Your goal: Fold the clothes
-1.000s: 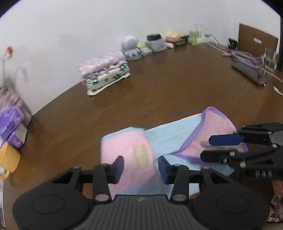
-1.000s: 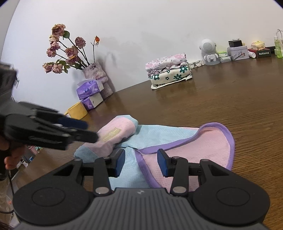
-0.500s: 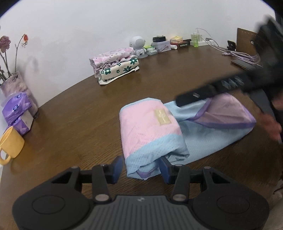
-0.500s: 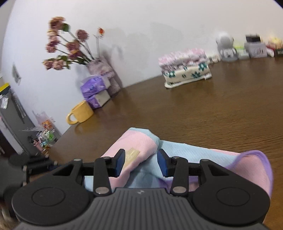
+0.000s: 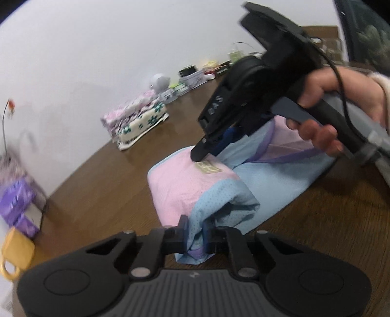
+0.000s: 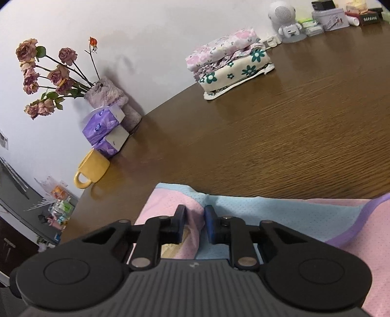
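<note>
A pink, light-blue and purple mesh garment [image 5: 195, 187] lies partly folded on the brown table [image 5: 102, 170]. My left gripper [image 5: 196, 231] is shut on the near blue corner of its folded part. My right gripper [image 5: 204, 151], held in a hand [image 5: 341, 102], comes down on the far side of the fold by the beige label [image 5: 208, 167]. In the right wrist view that gripper [image 6: 195, 219] is shut on the pink and blue cloth [image 6: 280, 209] at the fold's far edge.
A stack of folded floral clothes [image 6: 231, 63] sits at the back of the table. A yellow mug [image 6: 91, 172], purple tissue packs [image 6: 107, 129] and a vase of dried roses [image 6: 48, 75] stand at the left edge. A white speaker and small boxes [image 6: 316, 19] line the wall.
Both grippers closed in on the folded part and shut on its cloth: the left on the near corner, the right on the far edge after swinging over from the right.
</note>
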`<action>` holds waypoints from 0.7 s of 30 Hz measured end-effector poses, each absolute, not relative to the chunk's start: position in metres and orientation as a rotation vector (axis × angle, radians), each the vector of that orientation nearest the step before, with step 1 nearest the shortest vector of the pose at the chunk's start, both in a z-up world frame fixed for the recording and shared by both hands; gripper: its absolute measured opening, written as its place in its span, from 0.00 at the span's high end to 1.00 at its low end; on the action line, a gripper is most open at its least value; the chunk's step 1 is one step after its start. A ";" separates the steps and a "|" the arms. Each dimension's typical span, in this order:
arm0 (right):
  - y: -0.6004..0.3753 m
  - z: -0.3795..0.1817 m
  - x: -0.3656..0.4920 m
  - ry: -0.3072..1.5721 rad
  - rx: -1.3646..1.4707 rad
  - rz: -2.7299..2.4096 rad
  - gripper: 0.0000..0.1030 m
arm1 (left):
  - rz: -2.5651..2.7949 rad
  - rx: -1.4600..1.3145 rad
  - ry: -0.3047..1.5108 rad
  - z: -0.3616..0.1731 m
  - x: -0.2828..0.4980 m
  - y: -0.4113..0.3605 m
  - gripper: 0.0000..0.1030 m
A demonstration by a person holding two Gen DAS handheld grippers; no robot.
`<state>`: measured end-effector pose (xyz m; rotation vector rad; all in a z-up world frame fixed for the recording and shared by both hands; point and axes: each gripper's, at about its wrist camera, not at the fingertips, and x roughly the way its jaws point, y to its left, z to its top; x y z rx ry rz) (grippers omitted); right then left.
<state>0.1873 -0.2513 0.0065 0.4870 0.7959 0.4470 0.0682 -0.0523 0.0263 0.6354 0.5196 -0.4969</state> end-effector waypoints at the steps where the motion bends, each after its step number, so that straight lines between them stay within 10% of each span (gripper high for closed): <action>1: -0.252 0.007 0.185 0.797 0.482 0.437 0.79 | -0.502 0.634 0.513 0.027 0.067 -0.052 0.89; 9: -0.232 0.042 0.094 0.625 0.212 0.465 0.52 | -0.463 0.511 0.508 0.035 0.063 -0.021 0.60; 17: -0.177 0.026 0.054 0.643 0.039 0.401 0.54 | -0.513 0.368 0.600 0.028 0.082 -0.004 0.60; 21: -0.170 0.022 0.054 0.617 0.059 0.348 0.73 | -0.514 0.323 0.611 0.025 0.086 -0.001 0.67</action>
